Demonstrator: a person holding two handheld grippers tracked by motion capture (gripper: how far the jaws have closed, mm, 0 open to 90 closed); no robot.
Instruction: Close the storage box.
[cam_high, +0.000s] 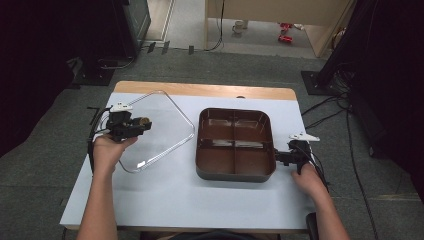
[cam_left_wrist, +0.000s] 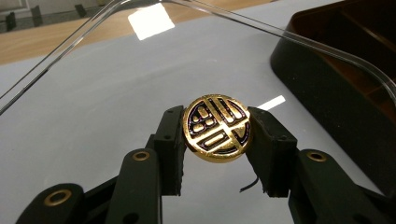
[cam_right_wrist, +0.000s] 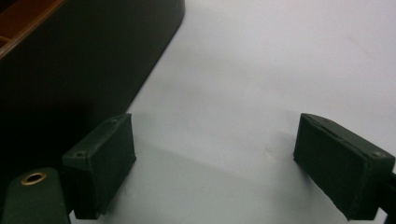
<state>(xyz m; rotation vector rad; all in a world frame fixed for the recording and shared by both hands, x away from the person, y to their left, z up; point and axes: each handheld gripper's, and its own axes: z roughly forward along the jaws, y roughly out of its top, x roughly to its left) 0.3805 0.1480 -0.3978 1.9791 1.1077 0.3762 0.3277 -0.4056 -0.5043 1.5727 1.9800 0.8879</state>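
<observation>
High view: a white counter (cam_high: 165, 195) carries a brown compartment tray (cam_high: 235, 145) near the middle-right, divided into four sections that look empty, though the glare makes that hard to confirm. To its left, toward the counter's left edge, a clear plastic lid (cam_high: 150, 130) is held tilted, off the tray. The left tongs (cam_high: 142, 124) are clamped on a round gold knob (cam_left_wrist: 217, 128) fixed to the lid; in the left gripper view the knob sits squeezed between both black pads, and its face bears a raised gold pattern on dark enamel, like a stylised seal, with no readable letters. The right tongs (cam_high: 276, 157) rest at the tray's right side near the counter's right edge, jaws spread wide with nothing between them, just beside the tray wall. Judging from this, the lid is already off and in hand; setting it down or back on the tray is left to do. No brand or label is legible anywhere.
</observation>
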